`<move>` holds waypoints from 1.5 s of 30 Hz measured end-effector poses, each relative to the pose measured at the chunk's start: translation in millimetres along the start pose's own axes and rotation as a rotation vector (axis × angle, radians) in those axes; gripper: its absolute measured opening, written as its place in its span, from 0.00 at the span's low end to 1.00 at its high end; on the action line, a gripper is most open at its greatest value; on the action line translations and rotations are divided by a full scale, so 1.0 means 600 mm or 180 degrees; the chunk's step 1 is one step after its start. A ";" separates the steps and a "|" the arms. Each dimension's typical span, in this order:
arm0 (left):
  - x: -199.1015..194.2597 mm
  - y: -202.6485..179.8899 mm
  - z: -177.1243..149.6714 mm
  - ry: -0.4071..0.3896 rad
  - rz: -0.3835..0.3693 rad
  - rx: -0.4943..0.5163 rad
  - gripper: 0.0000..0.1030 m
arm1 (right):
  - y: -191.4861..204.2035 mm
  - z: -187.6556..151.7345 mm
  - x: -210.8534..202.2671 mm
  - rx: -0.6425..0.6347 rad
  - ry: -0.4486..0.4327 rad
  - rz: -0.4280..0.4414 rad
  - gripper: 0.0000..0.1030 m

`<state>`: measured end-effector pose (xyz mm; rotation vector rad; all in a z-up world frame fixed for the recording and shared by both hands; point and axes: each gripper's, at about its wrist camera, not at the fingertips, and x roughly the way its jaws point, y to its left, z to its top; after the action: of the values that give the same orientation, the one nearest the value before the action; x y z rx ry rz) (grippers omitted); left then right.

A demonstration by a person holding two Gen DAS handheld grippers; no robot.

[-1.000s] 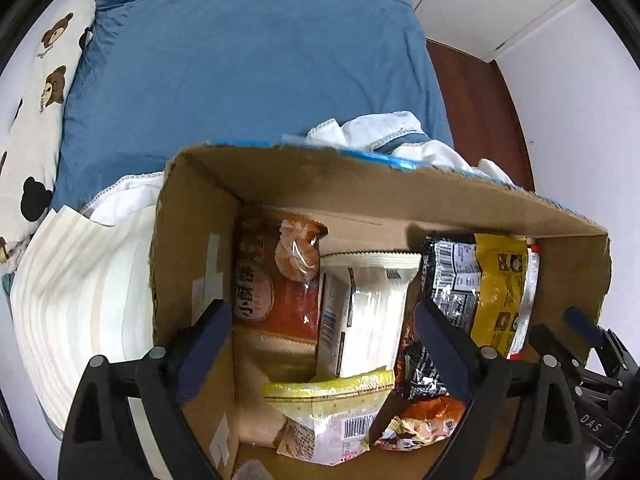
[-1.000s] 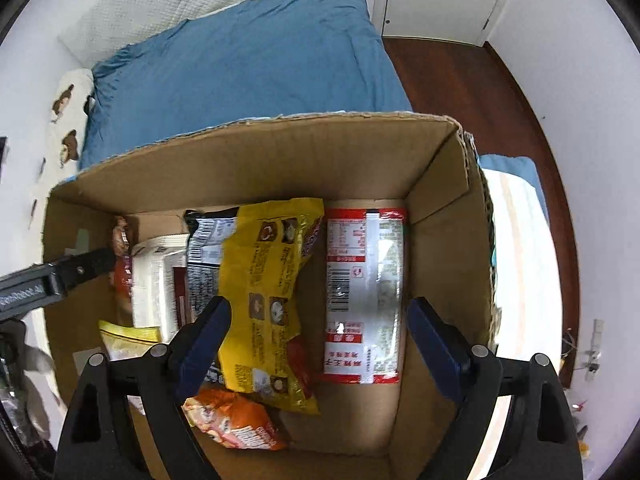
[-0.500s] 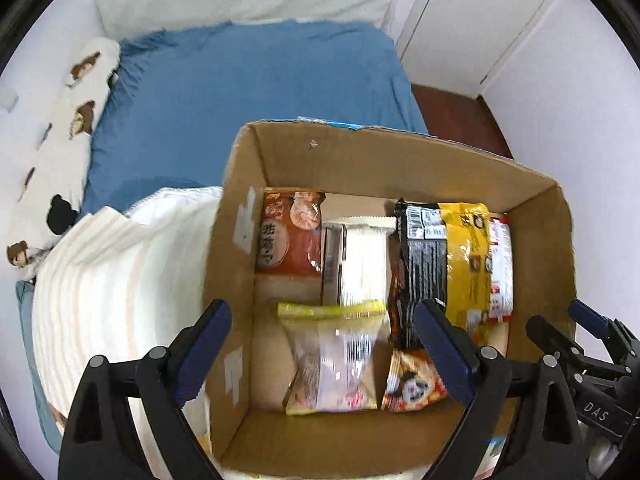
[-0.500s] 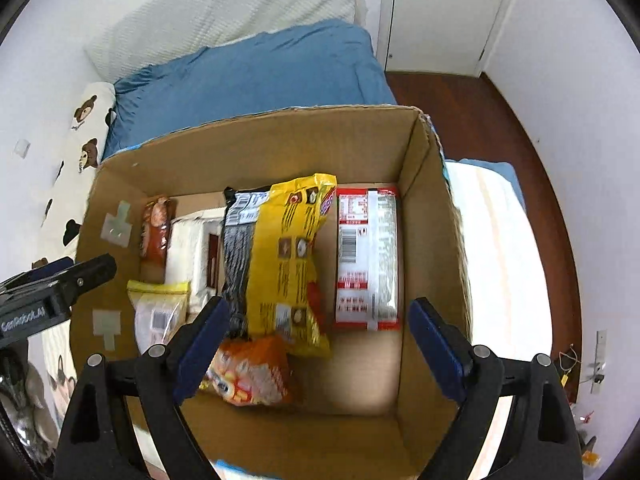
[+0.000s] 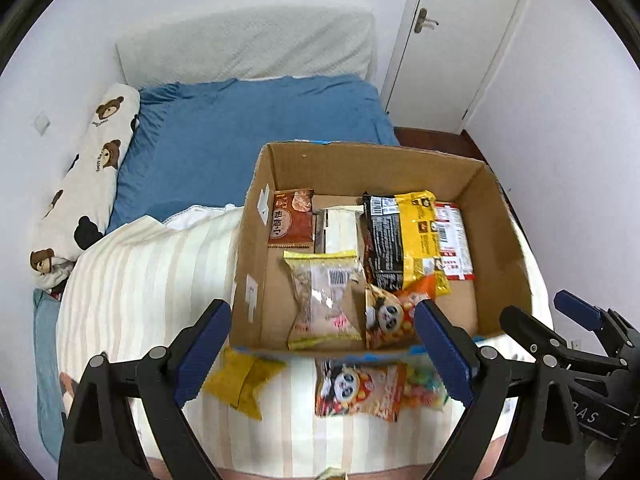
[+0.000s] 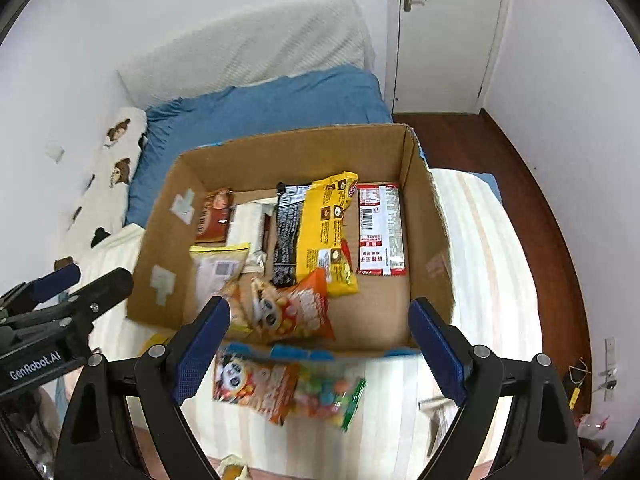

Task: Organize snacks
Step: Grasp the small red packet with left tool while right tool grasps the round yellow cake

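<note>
An open cardboard box [image 5: 508,236] [image 6: 430,240] sits on a striped blanket on the bed and holds several snack packs, among them a yellow-and-black bag [image 5: 404,240] [image 6: 316,232] and a red-and-white pack [image 6: 378,228]. Outside, by its near wall, lie an orange panda bag [image 5: 356,388] [image 6: 252,384], a bag of coloured candy [image 6: 332,396] and a yellow pack [image 5: 240,384]. My left gripper [image 5: 324,352] and right gripper [image 6: 316,348] are both open and empty, held above the box's near edge.
The striped blanket [image 5: 152,300] [image 6: 488,280] covers the near bed. A blue sheet [image 5: 248,128] and a bear-print pillow [image 5: 84,184] lie beyond the box. A white door [image 6: 440,32] and dark wood floor [image 6: 532,184] are on the right.
Both grippers have pulled up and back from inside the box. The whole box and the loose packs in front of it have come into view.
</note>
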<state>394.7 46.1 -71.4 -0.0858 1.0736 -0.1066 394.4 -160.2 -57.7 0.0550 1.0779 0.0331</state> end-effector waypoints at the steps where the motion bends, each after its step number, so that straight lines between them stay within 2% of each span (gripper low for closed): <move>1: -0.010 0.000 -0.009 -0.0020 -0.0004 -0.0004 0.91 | 0.001 -0.009 -0.012 0.0008 -0.0018 0.0033 0.90; 6: -0.048 0.013 -0.068 -0.0015 -0.0010 -0.0075 0.91 | 0.010 -0.070 -0.049 0.0024 0.0039 0.0218 0.90; 9: -0.055 0.026 -0.118 0.0050 0.0048 -0.0110 0.91 | 0.017 -0.126 -0.045 0.0038 0.0196 0.0357 0.90; 12: -0.051 0.048 -0.191 0.0215 0.0138 -0.0161 0.91 | 0.024 -0.189 -0.027 0.0058 0.0415 0.0514 0.90; 15: -0.029 0.079 -0.293 0.0574 0.0166 -0.0280 0.91 | 0.028 -0.258 0.004 0.0101 0.0707 0.0720 0.90; 20: 0.033 0.114 -0.452 0.1350 -0.0017 -0.0528 0.91 | 0.024 -0.353 0.053 0.0162 0.1112 0.0826 0.85; 24: 0.076 0.122 -0.526 0.1648 -0.0167 -0.0794 0.91 | 0.021 -0.399 0.081 0.0206 0.1304 0.0856 0.84; 27: 0.110 0.118 -0.544 0.1676 -0.0241 -0.0930 0.91 | 0.024 -0.412 0.095 0.0220 0.1387 0.0887 0.84; 28: 0.126 0.115 -0.549 0.1679 -0.0241 -0.0956 0.86 | 0.026 -0.416 0.101 0.0230 0.1416 0.0904 0.84; 29: 0.142 0.113 -0.555 0.1709 -0.0266 -0.0996 0.63 | 0.029 -0.418 0.107 0.0248 0.1439 0.0907 0.84; 30: 0.156 0.112 -0.562 0.1786 -0.0270 -0.1047 0.48 | 0.033 -0.419 0.114 0.0272 0.1460 0.0934 0.84; 31: 0.166 0.113 -0.569 0.1832 -0.0249 -0.1087 0.39 | 0.038 -0.422 0.119 0.0295 0.1477 0.0972 0.84; 37: 0.148 0.132 -0.560 0.1677 -0.0074 -0.1144 0.38 | 0.081 -0.423 0.175 0.0352 0.1598 0.1006 0.82; 42: 0.150 0.162 -0.540 0.1627 0.0082 -0.1205 0.38 | 0.125 -0.432 0.243 0.0441 0.1766 0.1023 0.70; 43: 0.151 0.165 -0.537 0.1620 0.0121 -0.1195 0.38 | 0.136 -0.433 0.252 0.0387 0.1771 0.0937 0.69; 45: 0.155 0.166 -0.530 0.1606 0.0166 -0.1193 0.38 | 0.154 -0.433 0.260 0.0203 0.1745 0.0743 0.58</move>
<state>162.9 127.0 -315.3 -0.3838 1.5903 0.1296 239.1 -52.0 -312.0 0.2396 1.6162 0.2350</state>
